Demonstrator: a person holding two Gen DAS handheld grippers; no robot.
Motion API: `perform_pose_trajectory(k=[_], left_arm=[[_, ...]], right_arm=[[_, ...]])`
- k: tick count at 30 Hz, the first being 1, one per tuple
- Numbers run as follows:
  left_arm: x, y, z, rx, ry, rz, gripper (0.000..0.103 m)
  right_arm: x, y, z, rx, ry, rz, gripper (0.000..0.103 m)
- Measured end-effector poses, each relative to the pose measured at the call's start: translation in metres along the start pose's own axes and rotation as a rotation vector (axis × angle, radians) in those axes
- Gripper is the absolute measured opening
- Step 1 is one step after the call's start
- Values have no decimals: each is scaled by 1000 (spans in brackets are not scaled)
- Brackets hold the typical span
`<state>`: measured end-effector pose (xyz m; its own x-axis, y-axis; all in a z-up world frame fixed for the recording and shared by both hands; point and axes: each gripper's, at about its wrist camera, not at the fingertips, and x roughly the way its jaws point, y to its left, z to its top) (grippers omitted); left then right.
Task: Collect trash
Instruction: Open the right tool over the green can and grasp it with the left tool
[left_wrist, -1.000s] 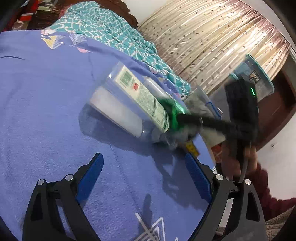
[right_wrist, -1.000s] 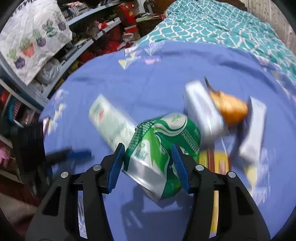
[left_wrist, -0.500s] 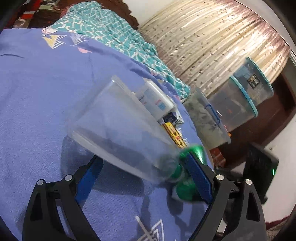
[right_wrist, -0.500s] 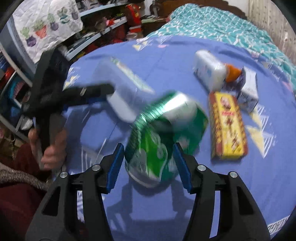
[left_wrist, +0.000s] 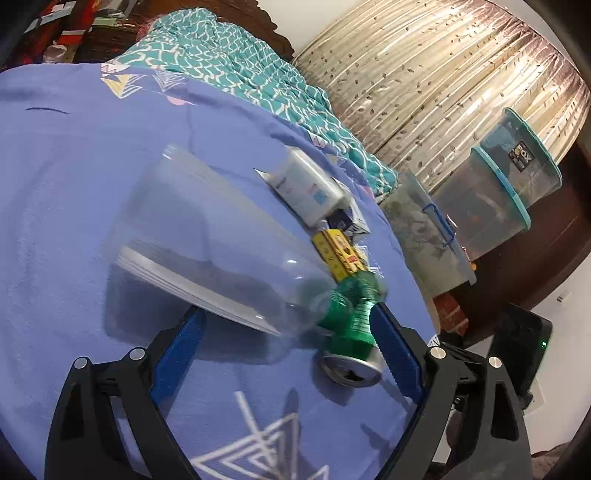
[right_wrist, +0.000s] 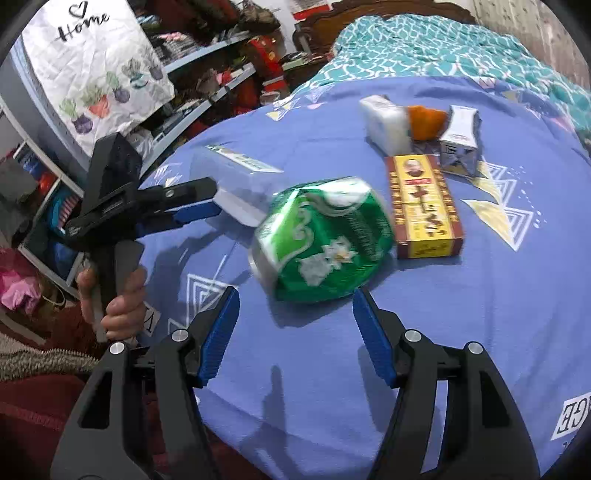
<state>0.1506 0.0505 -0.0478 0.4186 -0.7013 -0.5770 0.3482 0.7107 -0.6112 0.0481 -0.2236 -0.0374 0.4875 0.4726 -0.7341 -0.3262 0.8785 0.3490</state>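
On the near part of the blue bedspread (right_wrist: 461, 314), the crushed green can (right_wrist: 321, 240) lies free before the right gripper (right_wrist: 295, 332), fingers apart like the left gripper's (left_wrist: 288, 350), and may roll off into the clear container (left_wrist: 207, 243).

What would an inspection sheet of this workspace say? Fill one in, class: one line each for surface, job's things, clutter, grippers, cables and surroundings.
Surface: blue bedsheet, triangle print.
Job's things: crushed green can and clear plastic container, both blurred; yellow box; white carton; white bottle with orange cap.
Clutter: nothing seen beyond the trash.
Grippers: left hand-held gripper open, the container's end between its fingers; right hand-held gripper open behind the can.
Cables: nothing seen.
Surroundings: teal blanket, curtain, plastic bins, crowded shelves.
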Motion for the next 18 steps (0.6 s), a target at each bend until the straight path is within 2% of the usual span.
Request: perform_pose_trajectory(k=[3, 5, 7, 11, 12, 13, 14, 15, 16, 18], left_arm=[[16, -13, 4, 17, 29, 48, 72], [33, -19, 10, 39, 59, 79, 56], [51, -24, 17, 65, 80, 114, 48], [72, -26, 36, 84, 83, 121, 47], [72, -29, 41, 79, 76, 110, 49], [70, -30, 44, 73, 72, 96, 60], [65, -33, 45, 67, 59, 84, 77], [59, -36, 45, 61, 40, 80, 84], [54, -39, 44, 58, 31, 70, 88], [46, -51, 37, 74, 40, 23, 89]], right_arm=[[1, -12, -4, 36, -9, 11, 66], [0, -20, -7, 62, -19, 16, 66], [-1, -30, -9, 99, -29, 20, 66], [-9, -42, -11, 145, -54, 9, 66], [-11, -44, -10, 151, -61, 2, 66], [-12, -47, -9, 157, -68, -5, 66], [-13, -50, -8, 165, -75, -13, 66], [-14, -54, -7, 174, -81, -23, 66], [-14, -58, -5, 185, -87, -35, 68], [-11, -69, 0, 204, -93, -58, 70]])
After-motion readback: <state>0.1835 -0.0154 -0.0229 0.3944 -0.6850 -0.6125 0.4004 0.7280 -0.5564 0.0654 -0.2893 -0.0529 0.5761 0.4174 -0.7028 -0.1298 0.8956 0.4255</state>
